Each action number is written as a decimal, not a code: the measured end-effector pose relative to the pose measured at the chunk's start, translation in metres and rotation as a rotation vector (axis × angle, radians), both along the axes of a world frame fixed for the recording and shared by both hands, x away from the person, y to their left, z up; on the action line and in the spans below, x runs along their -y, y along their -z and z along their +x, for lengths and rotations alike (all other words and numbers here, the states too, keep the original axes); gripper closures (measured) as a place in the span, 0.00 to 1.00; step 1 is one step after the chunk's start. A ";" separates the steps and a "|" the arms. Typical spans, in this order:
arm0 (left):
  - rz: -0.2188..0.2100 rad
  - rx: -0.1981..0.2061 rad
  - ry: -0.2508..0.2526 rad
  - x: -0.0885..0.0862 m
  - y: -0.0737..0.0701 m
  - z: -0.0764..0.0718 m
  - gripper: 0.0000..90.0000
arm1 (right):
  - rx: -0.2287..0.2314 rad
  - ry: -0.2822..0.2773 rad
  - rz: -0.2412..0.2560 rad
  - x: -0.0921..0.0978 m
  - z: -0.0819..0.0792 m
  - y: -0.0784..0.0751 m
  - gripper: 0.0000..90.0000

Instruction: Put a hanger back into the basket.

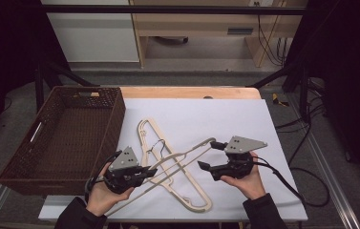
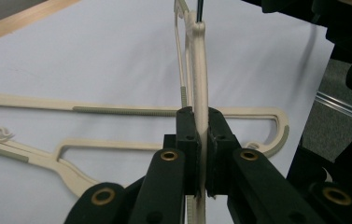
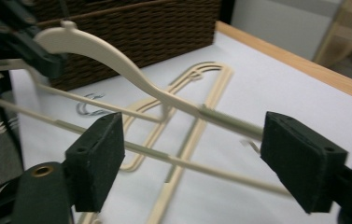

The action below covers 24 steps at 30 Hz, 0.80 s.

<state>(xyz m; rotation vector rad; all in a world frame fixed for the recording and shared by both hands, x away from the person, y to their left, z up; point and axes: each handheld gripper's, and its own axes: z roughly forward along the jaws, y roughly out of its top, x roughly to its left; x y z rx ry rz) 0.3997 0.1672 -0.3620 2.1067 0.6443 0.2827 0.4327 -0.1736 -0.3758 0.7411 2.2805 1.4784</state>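
Left gripper [image 1: 145, 171]: jaws clamped on the raised hanger [image 1: 180, 160] near its neck, pads pressed flat to both sides of the cream bar.
Right gripper [image 1: 210, 155]: jaws wide apart, one each side of the raised hanger's far end, no contact that I can make out.
Raised hanger: lifted off the white sheet [image 1: 244, 124], crossing over the second hanger [image 1: 182, 191].
Second hanger: flat on the sheet.
Wicker basket [image 1: 115, 119]: at the table's left.

The table [image 1: 273, 143] is seen from above and behind by the high view, facing forward and down, while the raised hanger [image 2: 200, 74] is looked along at close range from between the left gripper's jaws and is shared, seen crosswise, with the right gripper view.
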 end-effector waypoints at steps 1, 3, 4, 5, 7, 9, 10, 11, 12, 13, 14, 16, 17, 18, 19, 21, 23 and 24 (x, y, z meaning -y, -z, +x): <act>-0.008 0.002 -0.008 -0.001 -0.002 0.000 0.96 | -0.002 0.022 0.009 0.005 0.000 0.001 0.21; -0.021 0.010 -0.019 -0.005 -0.007 -0.001 0.96 | -0.015 0.089 0.029 0.018 -0.001 0.005 0.18; -0.029 0.013 -0.025 -0.007 -0.010 -0.001 0.96 | -0.015 0.089 0.029 0.018 -0.001 0.005 0.18; -0.034 0.021 -0.029 -0.009 -0.014 -0.001 0.96 | -0.019 0.127 0.032 0.027 -0.002 0.008 0.14; -0.047 0.042 -0.032 -0.014 -0.021 -0.003 0.96 | -0.025 0.147 0.035 0.031 -0.003 0.009 0.13; -0.067 0.057 -0.036 -0.019 -0.030 -0.003 0.96 | -0.032 0.172 0.045 0.038 -0.004 0.012 0.13; -0.073 0.067 -0.039 -0.021 -0.034 -0.003 0.96 | -0.034 0.187 0.050 0.044 -0.005 0.014 0.13; -0.080 0.074 -0.043 -0.024 -0.039 -0.003 0.96 | -0.034 0.187 0.050 0.044 -0.005 0.014 0.13; -0.083 0.081 -0.045 -0.026 -0.043 -0.003 0.96 | -0.036 0.196 0.046 0.046 -0.006 0.015 0.12; -0.085 0.087 -0.047 -0.028 -0.048 -0.002 0.96 | -0.033 0.203 0.042 0.049 -0.007 0.016 0.12; -0.084 0.090 -0.048 -0.030 -0.053 -0.001 0.96 | -0.034 0.205 0.041 0.051 -0.008 0.017 0.11; -0.078 0.097 -0.051 -0.034 -0.062 0.001 0.96 | -0.039 0.223 0.042 0.055 -0.009 0.018 0.10; -0.076 0.098 -0.052 -0.035 -0.066 0.003 0.96 | -0.039 0.227 0.039 0.056 -0.009 0.019 0.10; -0.069 0.101 -0.055 -0.037 -0.069 0.005 0.96 | -0.039 0.230 0.039 0.057 -0.009 0.020 0.09; -0.068 0.101 -0.059 -0.039 -0.073 0.007 0.96 | -0.043 0.241 0.036 0.058 -0.010 0.021 0.08; -0.058 0.104 -0.065 -0.043 -0.079 0.012 0.96 | -0.040 0.242 0.035 0.059 -0.009 0.021 0.08; -0.050 0.100 -0.065 -0.048 -0.084 0.017 0.96 | -0.044 0.247 0.036 0.060 -0.010 0.022 0.08; -0.049 0.097 -0.068 -0.050 -0.086 0.020 0.96 | -0.043 0.247 0.035 0.060 -0.010 0.022 0.08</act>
